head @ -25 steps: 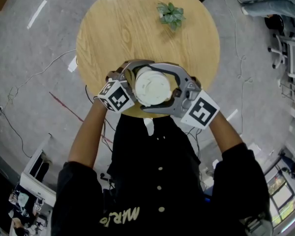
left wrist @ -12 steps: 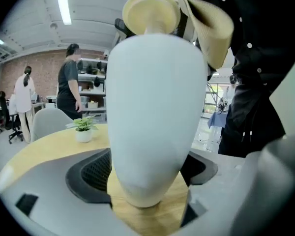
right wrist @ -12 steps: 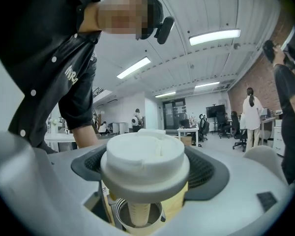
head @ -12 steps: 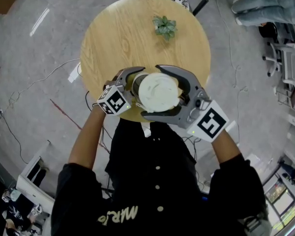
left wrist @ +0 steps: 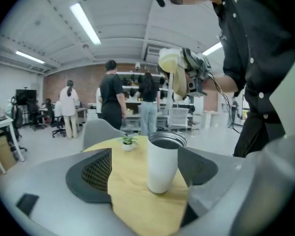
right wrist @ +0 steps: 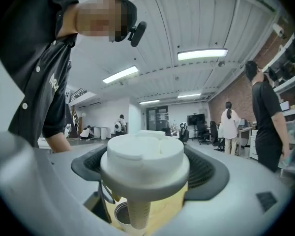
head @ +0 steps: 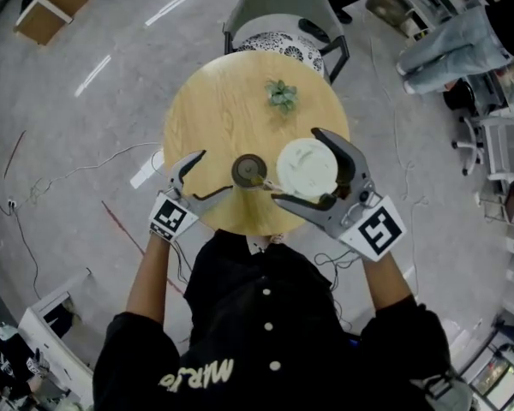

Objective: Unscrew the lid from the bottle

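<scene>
Nearest, at the lower edge of the head view, is the person's black buttoned shirt (head: pixel 265 332), with both forearms reaching forward toward the bottle (head: pixel 248 171). The bottle is white with a dark metal rim. It stands upright and uncapped on the near edge of the round wooden bench (head: pixel 223 118).

The left tool (head: pixel 212 175) sits just left of the bottle, at about its height. Its jaws have just been opening and now stand wide. In the left gripper view the bottle appears between the two dark pads, closer to the right-hand one, and neither pad presses on it, so this tool holds nothing.

The right tool (head: pixel 301 168) is just right of the bottle and raised above it. Its jaws are clamped on the white lid (right wrist: pixel 145 154), one pad against each side. The lid is clear of the bottle, and a pale ribbed tube hangs from its underside. In the right gripper view the bottle's open mouth shows below the lid.

Beyond the bottle, toward the far side of the bench, stands a small green plant (head: pixel 282 95) in a pale pot. Past that edge is a grey chair (head: pixel 283 7) with a patterned seat. Farther off still, the left gripper view shows several people (left wrist: pixel 111 95) standing among desks and shelves in an open room.
</scene>
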`<state>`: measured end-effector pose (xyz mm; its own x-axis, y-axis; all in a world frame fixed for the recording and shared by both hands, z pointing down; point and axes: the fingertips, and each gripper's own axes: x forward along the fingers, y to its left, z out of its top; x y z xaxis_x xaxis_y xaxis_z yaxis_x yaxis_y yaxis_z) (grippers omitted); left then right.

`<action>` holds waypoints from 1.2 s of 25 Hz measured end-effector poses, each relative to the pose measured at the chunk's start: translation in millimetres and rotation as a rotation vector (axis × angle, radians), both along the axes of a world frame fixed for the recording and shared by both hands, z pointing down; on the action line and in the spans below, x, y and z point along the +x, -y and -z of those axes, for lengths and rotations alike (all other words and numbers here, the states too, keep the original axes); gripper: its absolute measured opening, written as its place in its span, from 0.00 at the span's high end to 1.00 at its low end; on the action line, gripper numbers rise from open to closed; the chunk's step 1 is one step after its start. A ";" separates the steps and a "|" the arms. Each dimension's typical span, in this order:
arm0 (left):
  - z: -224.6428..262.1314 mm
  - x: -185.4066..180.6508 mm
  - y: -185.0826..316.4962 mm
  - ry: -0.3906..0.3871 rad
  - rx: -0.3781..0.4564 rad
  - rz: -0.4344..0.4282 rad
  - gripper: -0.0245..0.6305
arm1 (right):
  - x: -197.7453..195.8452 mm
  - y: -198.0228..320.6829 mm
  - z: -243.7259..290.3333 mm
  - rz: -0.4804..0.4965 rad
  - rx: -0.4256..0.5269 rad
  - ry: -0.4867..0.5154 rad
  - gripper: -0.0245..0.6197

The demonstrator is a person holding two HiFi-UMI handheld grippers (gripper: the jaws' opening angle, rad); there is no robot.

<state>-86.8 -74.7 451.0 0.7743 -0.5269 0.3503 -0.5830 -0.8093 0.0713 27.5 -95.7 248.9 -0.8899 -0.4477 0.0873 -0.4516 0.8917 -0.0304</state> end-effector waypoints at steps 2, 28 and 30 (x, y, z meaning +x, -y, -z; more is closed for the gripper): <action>28.1 -18.0 -7.0 -0.019 0.006 0.097 0.35 | 12.5 -1.9 11.5 -0.043 0.003 0.002 0.22; 306.1 -91.7 -72.2 -0.064 0.394 0.814 0.96 | 167.0 -22.2 89.2 -0.570 0.139 0.055 0.22; 307.0 -90.4 -74.0 -0.052 0.403 0.816 0.96 | 166.2 -25.4 91.5 -0.566 0.148 0.055 0.22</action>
<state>-177.1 -0.7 144.0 0.1166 -0.9932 -0.0044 -0.9896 -0.1158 -0.0853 193.7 -70.3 157.4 -0.5103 -0.8584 -0.0520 -0.8600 0.5089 0.0388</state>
